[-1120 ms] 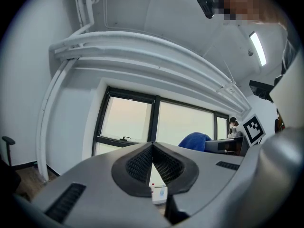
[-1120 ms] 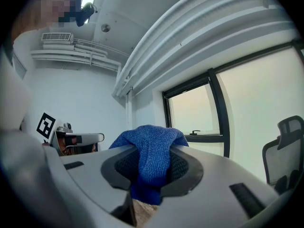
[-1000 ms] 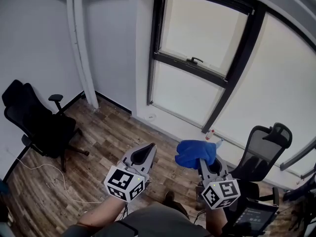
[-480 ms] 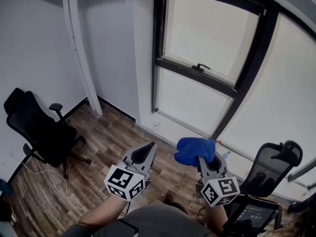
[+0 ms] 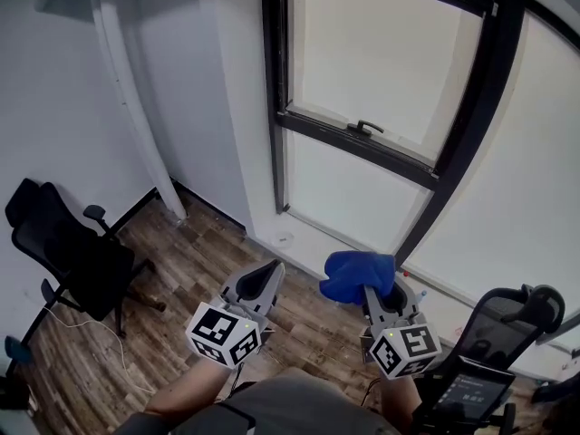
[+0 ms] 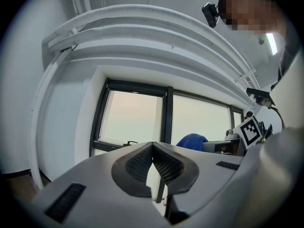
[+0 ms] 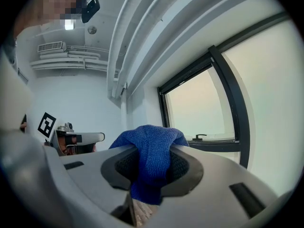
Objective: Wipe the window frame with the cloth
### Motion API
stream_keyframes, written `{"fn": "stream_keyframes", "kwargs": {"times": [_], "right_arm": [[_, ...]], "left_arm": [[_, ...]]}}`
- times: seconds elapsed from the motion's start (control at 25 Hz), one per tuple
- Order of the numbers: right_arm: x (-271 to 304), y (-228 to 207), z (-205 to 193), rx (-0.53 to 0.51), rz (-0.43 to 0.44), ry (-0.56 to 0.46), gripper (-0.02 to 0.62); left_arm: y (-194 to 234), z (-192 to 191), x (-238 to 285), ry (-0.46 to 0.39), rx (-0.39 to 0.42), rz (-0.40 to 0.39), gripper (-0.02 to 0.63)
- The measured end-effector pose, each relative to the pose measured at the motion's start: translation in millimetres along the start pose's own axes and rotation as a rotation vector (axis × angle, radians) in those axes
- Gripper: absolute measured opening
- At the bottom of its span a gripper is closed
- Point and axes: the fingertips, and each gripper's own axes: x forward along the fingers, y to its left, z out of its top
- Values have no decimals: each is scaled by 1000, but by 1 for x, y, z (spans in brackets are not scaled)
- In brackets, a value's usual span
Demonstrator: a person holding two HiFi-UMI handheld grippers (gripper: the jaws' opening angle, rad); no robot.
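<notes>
A person facing the window holds the right gripper clamped on a bunched blue cloth, well short of the black window frame it is meant to wipe. The left gripper, jaws pressed together on nothing, hangs idle alongside.

The cloth sits in the right tongs, left tongs beside, window frame ahead.
</notes>
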Motion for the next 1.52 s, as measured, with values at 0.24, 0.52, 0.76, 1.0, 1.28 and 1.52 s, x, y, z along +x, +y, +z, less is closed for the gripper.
{"fn": "stream_keyframes", "kwargs": {"times": [0.24, 0.52, 0.76, 1.0, 1.28, 1.52], "right_arm": [[40, -32, -3, 18, 4, 4, 115], [101, -41, -15, 14, 4, 7, 115], [166, -45, -13, 3, -45, 4, 115], [242, -39, -10, -15, -66, 17, 115], [316, -32, -13, -8, -95, 32, 115], [356, -48, -17, -4, -100, 54, 115]], "left_arm": [[19, -1, 43, 20, 13, 0, 8], [69, -11, 88, 22, 4, -13, 8], [130, -7, 125, 9, 2, -54, 8], [204, 4, 152, 3, -7, -62, 8], [270, 5, 179, 18, -12, -94, 8], [302, -1, 212, 30, -34, -93, 8]]}}
